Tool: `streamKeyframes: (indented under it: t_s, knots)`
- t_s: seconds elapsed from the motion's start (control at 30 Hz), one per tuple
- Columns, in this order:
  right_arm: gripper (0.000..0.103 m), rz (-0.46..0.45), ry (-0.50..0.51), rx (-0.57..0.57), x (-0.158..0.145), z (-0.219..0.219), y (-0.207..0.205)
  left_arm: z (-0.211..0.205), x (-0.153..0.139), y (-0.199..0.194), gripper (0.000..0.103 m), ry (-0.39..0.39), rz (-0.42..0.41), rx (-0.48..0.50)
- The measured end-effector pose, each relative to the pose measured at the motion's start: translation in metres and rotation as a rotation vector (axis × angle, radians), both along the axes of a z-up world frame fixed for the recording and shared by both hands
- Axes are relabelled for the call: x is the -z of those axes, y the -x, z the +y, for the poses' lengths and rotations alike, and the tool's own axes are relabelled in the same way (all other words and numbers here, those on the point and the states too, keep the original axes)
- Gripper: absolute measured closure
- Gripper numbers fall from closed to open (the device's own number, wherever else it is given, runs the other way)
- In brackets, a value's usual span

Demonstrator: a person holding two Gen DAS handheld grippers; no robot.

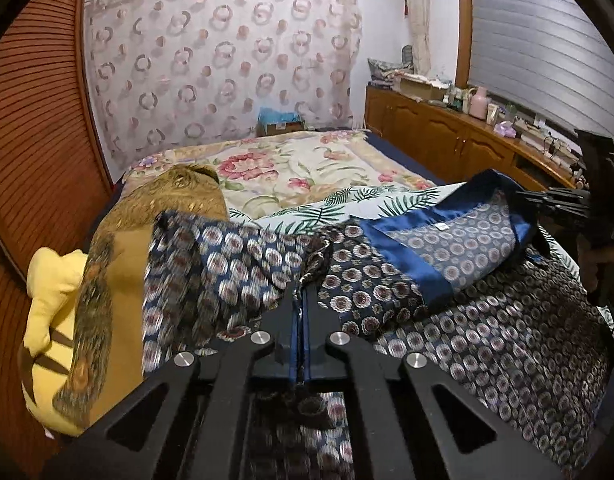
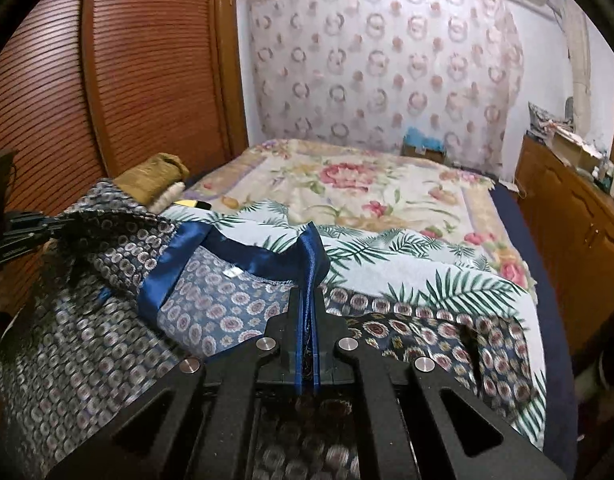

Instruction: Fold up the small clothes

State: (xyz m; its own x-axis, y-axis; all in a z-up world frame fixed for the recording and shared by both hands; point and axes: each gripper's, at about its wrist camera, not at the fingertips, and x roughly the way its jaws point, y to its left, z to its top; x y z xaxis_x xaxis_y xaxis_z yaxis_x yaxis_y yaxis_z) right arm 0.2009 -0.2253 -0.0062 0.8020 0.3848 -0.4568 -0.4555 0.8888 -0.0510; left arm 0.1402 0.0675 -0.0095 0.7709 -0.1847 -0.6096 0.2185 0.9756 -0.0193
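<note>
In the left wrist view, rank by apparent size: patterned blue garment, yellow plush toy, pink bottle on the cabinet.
1. Patterned blue garment, by far largest.
2. Yellow plush toy.
3. Pink bottle, smallest, though it is far from the camera.

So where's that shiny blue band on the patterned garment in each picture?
Left wrist view: the blue satin band runs across the right of centre, beyond the left tongs.
Right wrist view: it crosses the middle left, its end pinched in the right tongs.
Shared landmark: the palm-leaf blanket just behind the garment.
</note>
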Motion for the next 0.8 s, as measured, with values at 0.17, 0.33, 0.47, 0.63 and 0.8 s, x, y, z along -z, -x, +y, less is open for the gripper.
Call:
streamKeyframes:
  t_s: [0.17, 0.33, 0.47, 0.63, 0.8]
  knots:
    - [0.100, 0.007, -0.032, -0.018, 0.014, -0.023, 0.045, 0.010, 0.000, 0.041, 0.101, 0.032, -0.045, -0.021]
    - [0.100, 0.043, -0.019, -0.025, 0.028, -0.038, 0.081, 0.021, 0.008, 0.069, 0.101, 0.059, -0.053, -0.048]
    - [0.100, 0.074, 0.020, -0.039, 0.030, -0.044, 0.109, 0.029, 0.015, 0.077, 0.101, 0.052, -0.044, -0.077]
    - [0.096, 0.121, 0.044, -0.044, 0.030, -0.051, 0.133, 0.040, 0.020, 0.085, 0.101, 0.063, -0.039, -0.109]
    - [0.084, 0.102, 0.076, -0.020, 0.013, -0.066, 0.155, 0.049, 0.026, 0.089, 0.101, 0.077, -0.033, -0.136]
